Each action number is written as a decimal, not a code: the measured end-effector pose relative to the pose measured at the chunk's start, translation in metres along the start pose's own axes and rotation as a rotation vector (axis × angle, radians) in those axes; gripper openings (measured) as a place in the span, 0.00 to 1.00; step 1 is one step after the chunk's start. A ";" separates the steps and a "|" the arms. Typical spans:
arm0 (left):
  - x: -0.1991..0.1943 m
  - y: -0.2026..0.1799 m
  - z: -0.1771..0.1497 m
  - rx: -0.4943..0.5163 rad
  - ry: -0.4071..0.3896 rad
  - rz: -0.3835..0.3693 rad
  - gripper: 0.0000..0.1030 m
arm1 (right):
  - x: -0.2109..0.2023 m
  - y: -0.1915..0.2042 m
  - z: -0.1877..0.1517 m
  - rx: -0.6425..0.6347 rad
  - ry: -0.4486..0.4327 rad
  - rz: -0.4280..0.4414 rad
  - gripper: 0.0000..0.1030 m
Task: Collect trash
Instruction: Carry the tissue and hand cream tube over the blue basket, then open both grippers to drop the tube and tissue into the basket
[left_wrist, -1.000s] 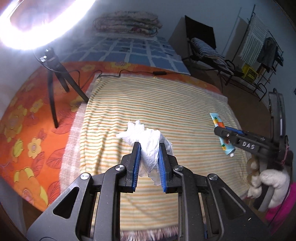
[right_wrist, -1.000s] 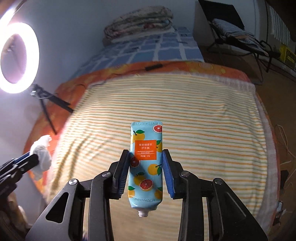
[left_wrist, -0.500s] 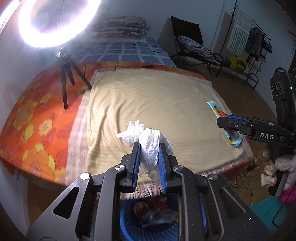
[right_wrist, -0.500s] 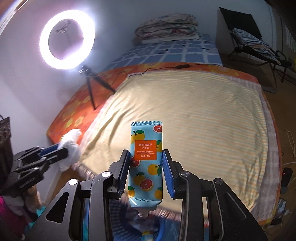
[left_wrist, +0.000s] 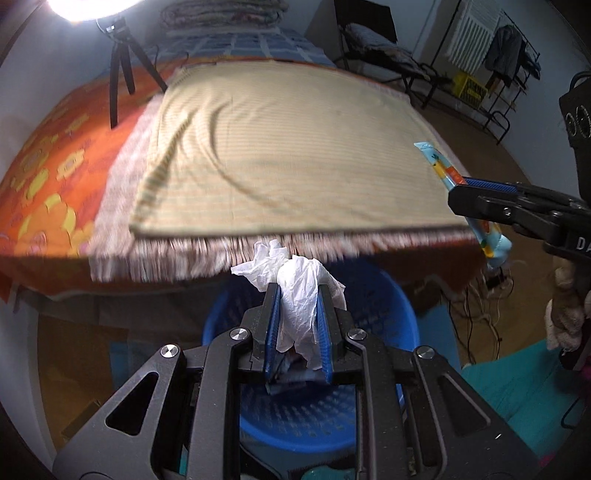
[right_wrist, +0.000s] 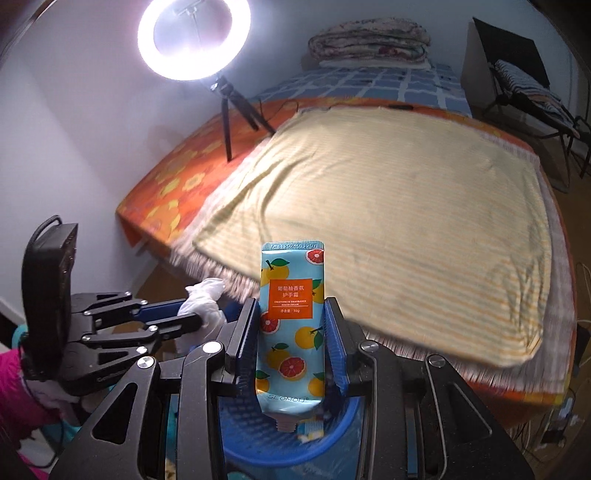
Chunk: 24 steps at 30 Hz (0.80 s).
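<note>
Left gripper (left_wrist: 297, 325) clamped on crumpled tissue (left_wrist: 295, 295), right gripper (right_wrist: 291, 347) clamped on upright hand-cream tube (right_wrist: 291, 317) — both held directly above the blue basket (left_wrist: 402, 314), beside the bed edge; release drops straight down

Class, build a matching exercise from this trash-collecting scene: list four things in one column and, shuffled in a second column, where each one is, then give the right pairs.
Column one:
1. crumpled white tissue
2. fruit-printed light blue cream tube
3. round blue plastic basket
4. glowing white ring light

Column two:
A. on a black tripod standing on the bed
B. clamped in the left hand-held gripper
C. on the floor below both grippers
D. clamped in the right hand-held gripper

Pairs: 1-B, 2-D, 3-C, 4-A
</note>
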<state>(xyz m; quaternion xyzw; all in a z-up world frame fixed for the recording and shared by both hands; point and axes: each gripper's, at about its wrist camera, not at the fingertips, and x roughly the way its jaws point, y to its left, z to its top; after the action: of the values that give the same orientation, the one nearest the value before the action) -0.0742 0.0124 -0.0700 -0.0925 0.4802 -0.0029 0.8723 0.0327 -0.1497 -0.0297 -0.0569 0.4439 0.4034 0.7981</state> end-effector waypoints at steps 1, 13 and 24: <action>0.002 -0.002 -0.005 0.003 0.007 0.000 0.17 | 0.001 0.001 -0.006 -0.003 0.009 0.001 0.32; 0.024 -0.007 -0.048 0.007 0.082 0.003 0.17 | 0.023 -0.001 -0.060 0.004 0.094 -0.006 0.32; 0.031 -0.008 -0.046 0.008 0.090 0.016 0.17 | 0.039 0.008 -0.068 -0.023 0.133 -0.005 0.33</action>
<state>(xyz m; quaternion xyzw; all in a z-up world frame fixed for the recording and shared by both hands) -0.0958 -0.0061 -0.1187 -0.0848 0.5196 -0.0021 0.8502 -0.0074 -0.1518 -0.0976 -0.0941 0.4913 0.4017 0.7671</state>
